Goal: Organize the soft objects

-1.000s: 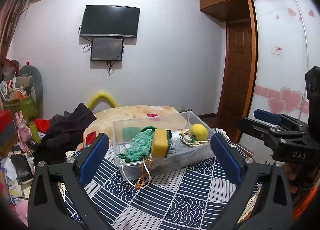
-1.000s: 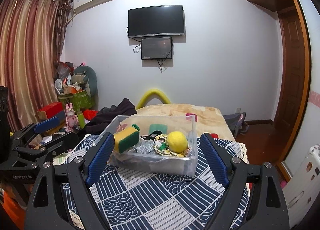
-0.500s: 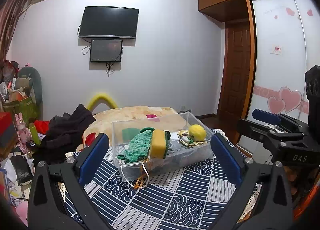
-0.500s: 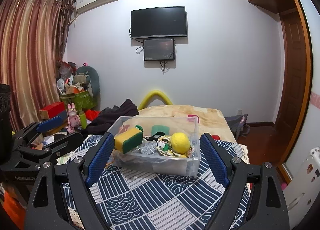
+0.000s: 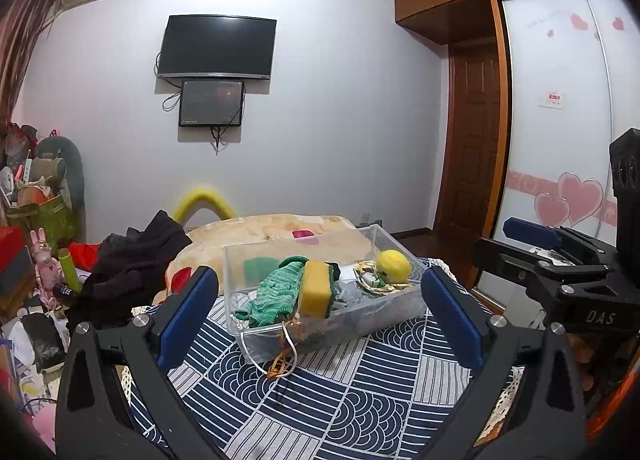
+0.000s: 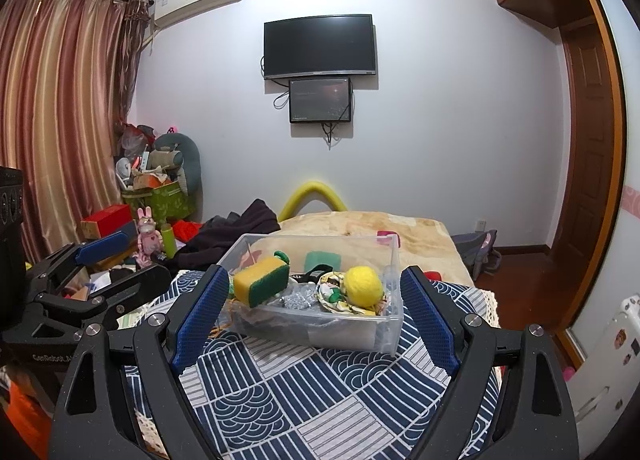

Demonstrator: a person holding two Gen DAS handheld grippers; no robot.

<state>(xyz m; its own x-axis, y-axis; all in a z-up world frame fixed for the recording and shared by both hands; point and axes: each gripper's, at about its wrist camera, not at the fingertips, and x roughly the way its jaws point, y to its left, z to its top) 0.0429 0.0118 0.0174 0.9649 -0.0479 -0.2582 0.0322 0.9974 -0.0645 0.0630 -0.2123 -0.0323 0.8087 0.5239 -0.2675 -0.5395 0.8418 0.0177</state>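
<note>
A clear plastic bin point(image 5: 256, 334) point(image 6: 360, 334) stands on a table with a blue patterned cloth point(image 5: 360, 400) point(image 6: 304, 392). In it lie a yellow-green sponge point(image 5: 316, 294) point(image 6: 260, 286), a green knitted cloth point(image 5: 276, 296), a yellow ball point(image 5: 394, 264) point(image 6: 363, 285) and a patterned fabric piece point(image 6: 334, 294). An orange cord point(image 5: 282, 356) hangs over the bin's front wall. My left gripper point(image 5: 320, 320) and my right gripper point(image 6: 314, 316) are both open and empty, held back from the bin.
Behind the table is a bed with a beige blanket point(image 6: 360, 226) and dark clothes point(image 5: 132, 260). Clutter and boxes point(image 6: 156, 204) stand at the left by the curtain. A wooden door point(image 5: 474, 140) and a wardrobe are at the right.
Both grippers have tilted or drawn back slightly, so the bin sits a little lower and farther in view. Nothing was grasped or released.
</note>
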